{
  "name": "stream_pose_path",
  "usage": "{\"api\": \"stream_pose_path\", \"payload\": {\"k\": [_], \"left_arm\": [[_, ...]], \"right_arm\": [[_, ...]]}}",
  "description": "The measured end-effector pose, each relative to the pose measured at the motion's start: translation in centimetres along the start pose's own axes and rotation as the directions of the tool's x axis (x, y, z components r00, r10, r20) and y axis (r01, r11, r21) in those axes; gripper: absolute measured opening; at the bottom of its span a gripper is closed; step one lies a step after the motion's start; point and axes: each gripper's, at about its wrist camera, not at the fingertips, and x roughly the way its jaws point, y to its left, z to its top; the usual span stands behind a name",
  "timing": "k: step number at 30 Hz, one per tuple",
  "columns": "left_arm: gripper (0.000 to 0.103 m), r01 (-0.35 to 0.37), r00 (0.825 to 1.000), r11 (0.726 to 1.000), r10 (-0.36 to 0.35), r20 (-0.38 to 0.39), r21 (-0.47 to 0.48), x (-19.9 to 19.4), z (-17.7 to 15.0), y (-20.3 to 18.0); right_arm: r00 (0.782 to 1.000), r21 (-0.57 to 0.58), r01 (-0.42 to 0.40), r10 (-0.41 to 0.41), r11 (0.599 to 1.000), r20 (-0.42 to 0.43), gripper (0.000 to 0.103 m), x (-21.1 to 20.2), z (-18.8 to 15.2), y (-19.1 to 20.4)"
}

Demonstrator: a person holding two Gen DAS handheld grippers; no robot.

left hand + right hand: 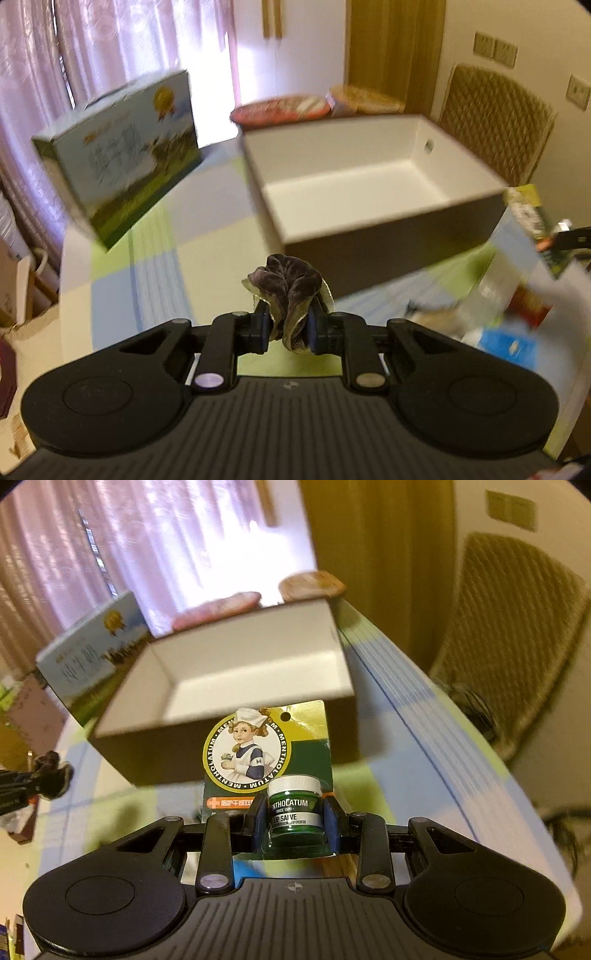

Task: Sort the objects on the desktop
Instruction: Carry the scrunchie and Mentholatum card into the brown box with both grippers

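Your left hand-held gripper is clamped on a crumpled dark purple velvet scrunchie with a pale gauze frill; the bunched fabric stands up out of the pads, its longer side rising above the fingertips, held above the desk. Your right hand-held gripper pinches a small green glass lip-salve jar with a white cap, upright, cap on top, its label facing the camera. The jar sits on a green and gold backing card with a nurse picture, which stands tall behind it. Just beyond both sits the open brown cardboard box with a white inside, its long side running left to right. The desk wears a pale green, blue and cream checked cloth. A printed carton showing a meadow stands left of the box.
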Motion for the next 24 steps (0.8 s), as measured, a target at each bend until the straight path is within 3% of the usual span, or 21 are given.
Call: {"api": "stream_pose_path", "payload": {"k": [6,12,24], "left_arm": [[0.016,0.026,0.999,1.000,-0.026,0.037,0.012,2.3,4.6,-3.4],[0.016,0.042,0.999,0.999,-0.042,0.016,-0.015,6.5,8.5,-6.4],[0.016,0.063,0.991,0.995,-0.072,-0.117,-0.074,14.5,10.0,-8.1]], "right_arm": [[0.997,-0.078,-0.066,0.069,0.995,0.039,0.029,2.4,5.4,1.1],[0.996,-0.098,-0.086,0.087,0.991,0.004,0.030,7.5,9.8,2.0],[0.992,-0.108,-0.014,0.001,0.994,-0.123,0.030,15.8,10.9,1.6]]}}
